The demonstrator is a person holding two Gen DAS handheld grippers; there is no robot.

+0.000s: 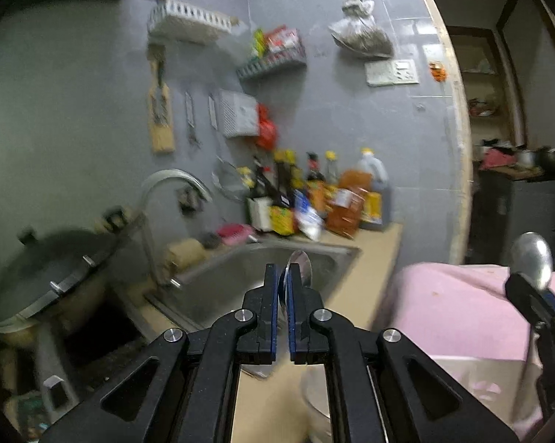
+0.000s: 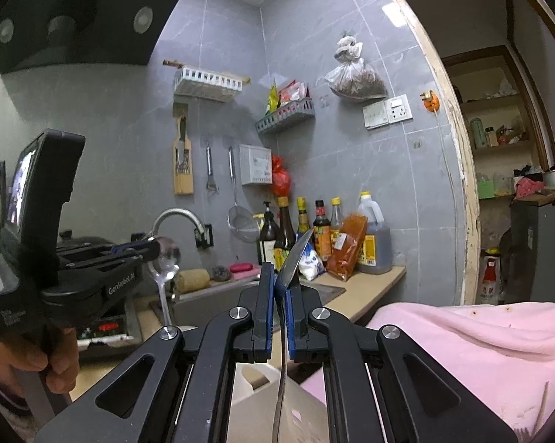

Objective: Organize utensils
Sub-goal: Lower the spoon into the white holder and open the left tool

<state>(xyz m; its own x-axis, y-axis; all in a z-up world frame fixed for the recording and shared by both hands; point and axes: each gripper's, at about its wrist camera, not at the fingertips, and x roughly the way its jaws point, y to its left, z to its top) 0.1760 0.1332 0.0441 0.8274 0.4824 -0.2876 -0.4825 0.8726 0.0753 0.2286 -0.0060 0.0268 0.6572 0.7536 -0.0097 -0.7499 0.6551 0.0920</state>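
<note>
Two spoons, one pinched in each gripper, both held up in the air over the kitchen corner.

The left gripper (image 1: 283, 277) is pinching a spoon (image 1: 301, 267) at the neck, bowl poking up past the tips and handle hanging down below, as the right wrist view shows (image 2: 163, 269). The right gripper (image 2: 279, 280) is clamping the other spoon (image 2: 294, 258) the same way, long axis running upright, bowl tilting up and right, handle dropping toward a white box (image 2: 262, 398) directly beneath. That box is lying closer under the right gripper than the left, so the right spoon looks better placed to go down first, handle leading. The pink cloth (image 2: 462, 332) is lying just right of both.
</note>
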